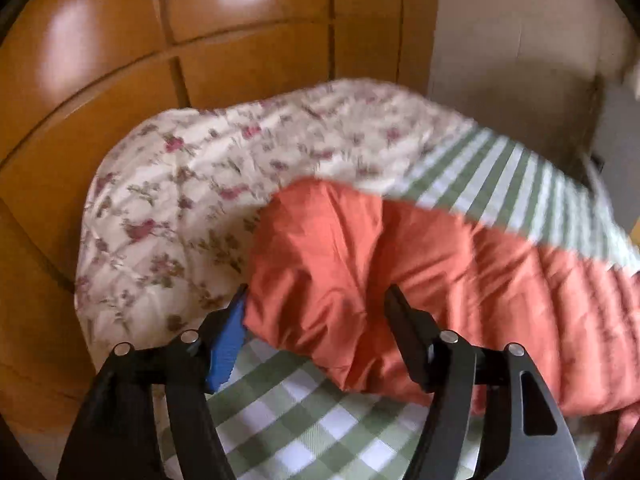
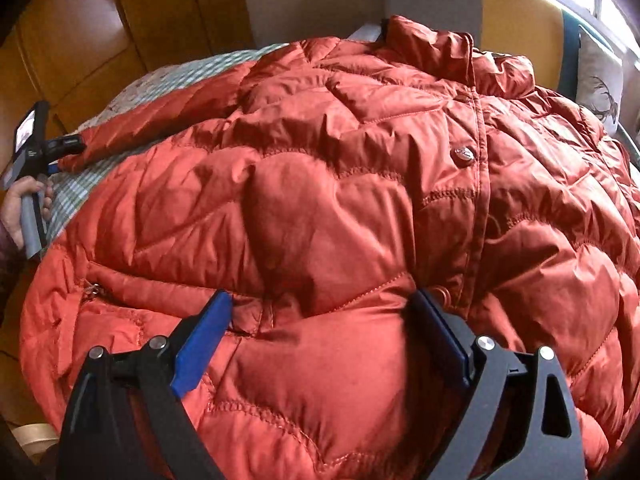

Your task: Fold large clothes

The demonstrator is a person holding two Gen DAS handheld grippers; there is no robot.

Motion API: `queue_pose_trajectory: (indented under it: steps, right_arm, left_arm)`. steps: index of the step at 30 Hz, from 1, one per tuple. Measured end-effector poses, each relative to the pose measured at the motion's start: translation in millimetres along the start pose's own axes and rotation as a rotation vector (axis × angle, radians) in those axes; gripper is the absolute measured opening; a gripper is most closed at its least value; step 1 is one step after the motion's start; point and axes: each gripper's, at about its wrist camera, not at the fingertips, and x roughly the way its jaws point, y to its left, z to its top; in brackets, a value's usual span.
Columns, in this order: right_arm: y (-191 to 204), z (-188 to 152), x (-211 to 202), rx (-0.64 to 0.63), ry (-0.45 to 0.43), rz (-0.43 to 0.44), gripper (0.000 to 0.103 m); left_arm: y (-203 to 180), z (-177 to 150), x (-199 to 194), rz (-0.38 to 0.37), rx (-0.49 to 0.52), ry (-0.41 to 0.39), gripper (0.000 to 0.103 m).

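Orange puffer jacket spread on checked bedcover.
Left gripper jaws spread around sleeve cuff, 12 o'clock; right gripper jaws spread over hem.

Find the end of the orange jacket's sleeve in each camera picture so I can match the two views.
Left wrist view: the sleeve cuff fills the lower centre, lying between the open fingers of the left gripper.
Right wrist view: the sleeve cuff lies at the far left edge, by the left gripper, small in this picture.
Shared landmark: the green checked sheet under the cuff.
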Motion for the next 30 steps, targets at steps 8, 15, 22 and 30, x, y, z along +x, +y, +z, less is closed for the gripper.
queue_pose_trajectory:
  steps: [8, 15, 22, 30]
  right_arm:
    - [-39.4, -8.7, -60.9, 0.161, -0.089, 0.096, 0.092]
    - [-103.1, -28.6, -113.5, 0.311, -0.167, -0.068, 0.092]
    - [-193.1, -66.5, -158.5, 0.570, -0.218, -0.211, 0.092]
    - [-303.6, -122.6, -204.4, 0.879, -0.266, -0.476, 0.092]
  left_arm:
    - [-56.9, 0.4, -96.3, -0.290, 0.046, -0.153, 0.078]
    - [-184.4, -63.3, -156.6, -0.638, 0.322, -0.113, 0.079]
    - [-291.7, -166.9, -178.7, -0.777, 0.605, -0.002, 0.079]
    - [-306.9, -204.8, -147.0, -0.765, 0.641, 0.112, 0.079]
